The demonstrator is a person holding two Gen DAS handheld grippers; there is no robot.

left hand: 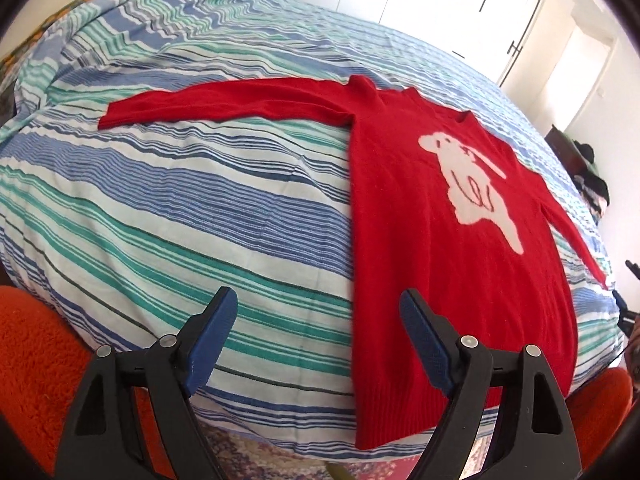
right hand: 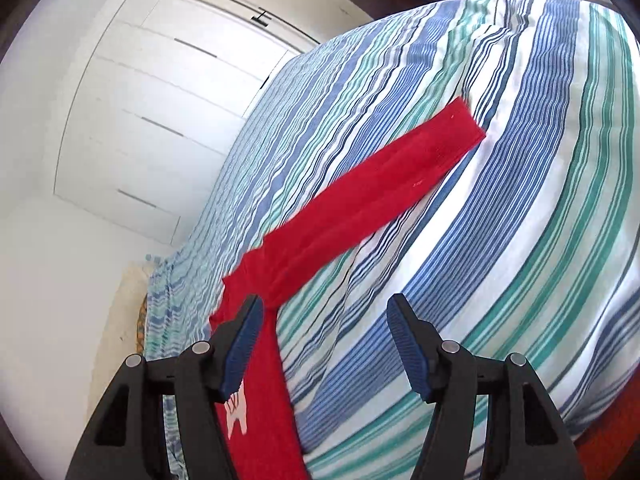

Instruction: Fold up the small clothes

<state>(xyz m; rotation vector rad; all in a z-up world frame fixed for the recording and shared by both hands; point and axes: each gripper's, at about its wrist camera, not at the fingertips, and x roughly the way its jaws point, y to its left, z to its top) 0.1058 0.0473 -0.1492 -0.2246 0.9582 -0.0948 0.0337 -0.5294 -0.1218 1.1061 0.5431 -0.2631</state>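
Observation:
A small red sweater [left hand: 408,208] with a white animal picture [left hand: 472,176] lies flat, face up, on the striped bed cover [left hand: 180,208]. Its left sleeve [left hand: 208,104] stretches out to the left. Its right sleeve [right hand: 372,196] shows stretched out in the right wrist view. My left gripper [left hand: 320,312] is open and empty, hovering above the sweater's lower left hem. My right gripper [right hand: 324,320] is open and empty, above the sweater's right side near the armpit. The sweater's body [right hand: 260,412] shows under its left finger.
The bed cover [right hand: 500,220] has blue, green and white stripes. An orange fluffy rug [left hand: 36,360] and a patterned carpet [left hand: 240,448] lie by the near bed edge. White wardrobe doors [right hand: 152,112] stand beyond the bed. A dark cabinet with clutter [left hand: 580,160] stands at the right.

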